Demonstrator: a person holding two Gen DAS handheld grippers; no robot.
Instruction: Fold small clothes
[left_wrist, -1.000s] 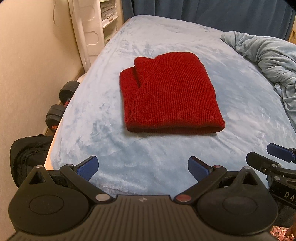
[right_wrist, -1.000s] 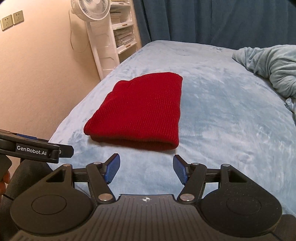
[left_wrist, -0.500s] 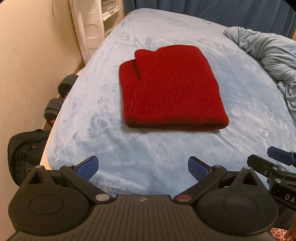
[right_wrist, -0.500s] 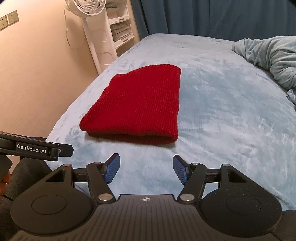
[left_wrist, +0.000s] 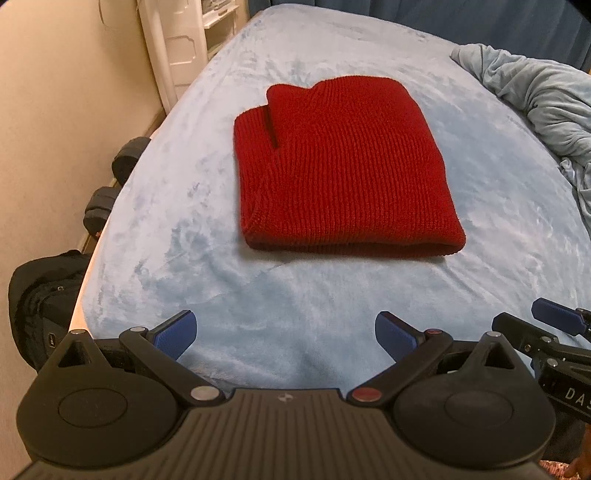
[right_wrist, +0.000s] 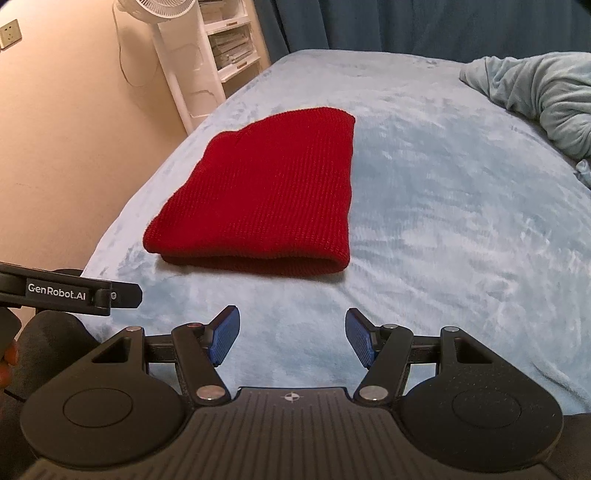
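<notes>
Nearest the cameras, two handheld grippers hung side by side over the near end of the bed (left_wrist: 155, 206), and neither held anything. The left gripper (left_wrist: 284, 332) stood with its blue pads spread wide and only bare blanket between them; the right gripper (right_wrist: 291, 338) had its jaws parted somewhat narrower, also on nothing. Both stood apart from the cloth, short of its near edge. A little farther up the bed lay the one piece of clothing in view, a red knitted garment (left_wrist: 343, 173), flat on the pale blue plush blanket and already doubled over, so that its rounded fold (right_wrist: 258, 264) faced the grippers. It looked light, soft and limp, the ribbed knit stretchy and likely to sag or slide apart once lifted, though the fuzzy cover should keep it from skidding. A good hold would probably be the two near corners of that thick folded edge, one per gripper, pinching all layers together. On its far left side a loose flap (left_wrist: 258, 125) overlapped the main body and might shift. Farther off, at the right edge, one crumpled grey-blue quilt (right_wrist: 535, 92) was heaped. On the floor to the left sat one black bag (left_wrist: 40, 295) and two dark dumbbell ends (left_wrist: 125, 162). Farthest back stood one white fan (right_wrist: 173, 44) beside a white shelf unit (right_wrist: 229, 44).
</notes>
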